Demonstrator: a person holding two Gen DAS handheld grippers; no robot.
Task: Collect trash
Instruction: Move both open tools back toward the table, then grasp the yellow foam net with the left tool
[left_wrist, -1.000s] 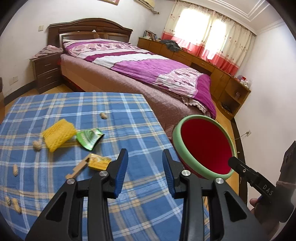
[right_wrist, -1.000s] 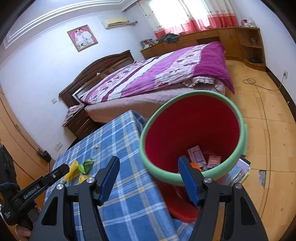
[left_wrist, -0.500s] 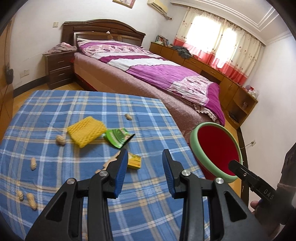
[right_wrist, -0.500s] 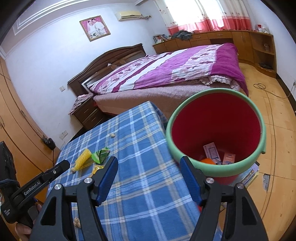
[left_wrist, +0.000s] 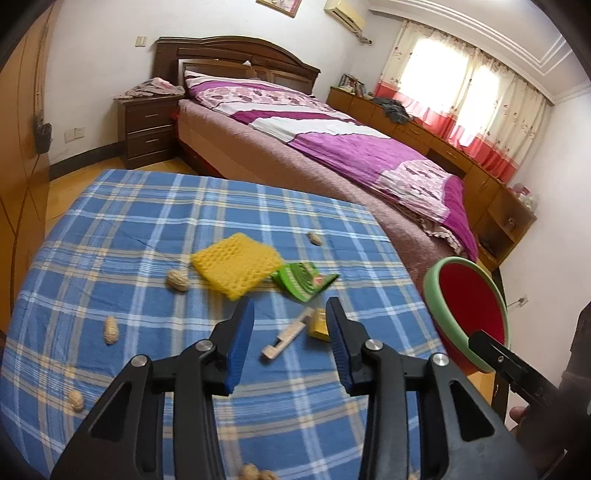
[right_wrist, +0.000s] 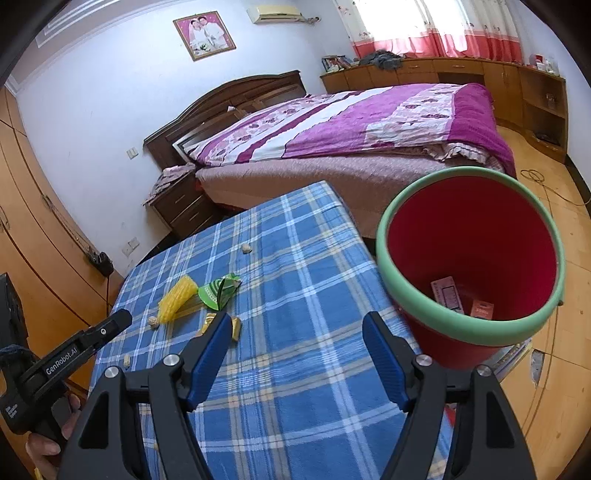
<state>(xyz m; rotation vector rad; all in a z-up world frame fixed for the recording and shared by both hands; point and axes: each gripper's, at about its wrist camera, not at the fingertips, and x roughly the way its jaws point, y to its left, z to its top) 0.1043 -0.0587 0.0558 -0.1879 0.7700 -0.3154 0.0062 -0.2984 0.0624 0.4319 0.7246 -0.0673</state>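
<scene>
Both claws were released and held nothing: left gripper (left_wrist: 290, 332) hovered just short of the yellow wrapper (left_wrist: 319, 324), its jaws having just widened. Right gripper (right_wrist: 295, 352), also widening, hung near the red bin (right_wrist: 471, 266).

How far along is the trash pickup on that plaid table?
Early. Done: a few packets lie in the red bin. In hand: nothing, left gripper and right gripper both empty. Left: yellow sponge, green wrapper, yellow packet, wooden clip, scattered peanuts.

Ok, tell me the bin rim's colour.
Pale green rim on a red bin; clearest in the right wrist view.
</scene>
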